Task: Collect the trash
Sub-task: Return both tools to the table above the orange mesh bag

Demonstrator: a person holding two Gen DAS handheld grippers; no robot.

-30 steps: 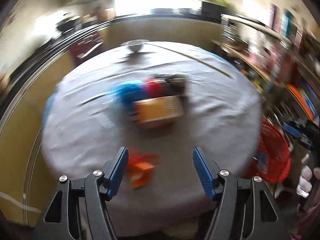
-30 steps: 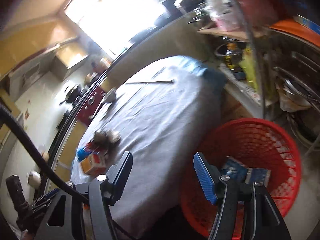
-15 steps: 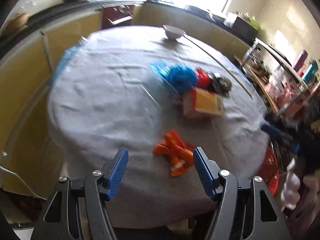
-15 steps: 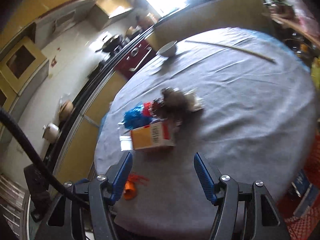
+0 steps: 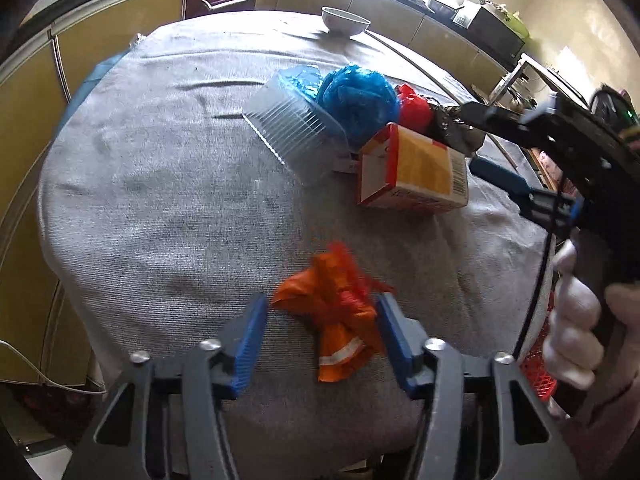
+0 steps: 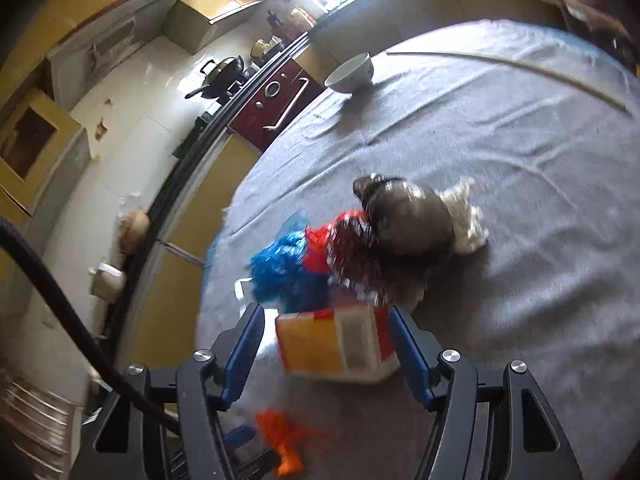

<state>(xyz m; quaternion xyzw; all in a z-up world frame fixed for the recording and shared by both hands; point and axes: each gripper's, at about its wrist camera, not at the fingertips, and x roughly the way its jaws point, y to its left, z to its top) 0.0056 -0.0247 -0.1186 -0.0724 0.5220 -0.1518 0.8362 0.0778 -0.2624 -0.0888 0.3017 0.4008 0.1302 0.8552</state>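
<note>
An orange wrapper lies crumpled on the grey tablecloth near the front edge. My left gripper straddles it, jaws closing, and the pads are just reaching its edges. A yellow-and-red carton lies between the fingers of my right gripper, which is open, with a gap at the left pad. Behind the carton sit a blue plastic bag, a red wrapper, a clear plastic tub and a grey foil wad. The right gripper reaches in from the right.
A white bowl stands at the table's far edge, with a long thin stick beside it. A red mesh basket sits on the floor past the right edge. A white-gloved hand holds the right gripper. Kitchen cabinets ring the table.
My left gripper dropped onto the orange wrapper and its jaws narrowed around it. My right gripper swung from the red basket to the table and now straddles the carton.
</note>
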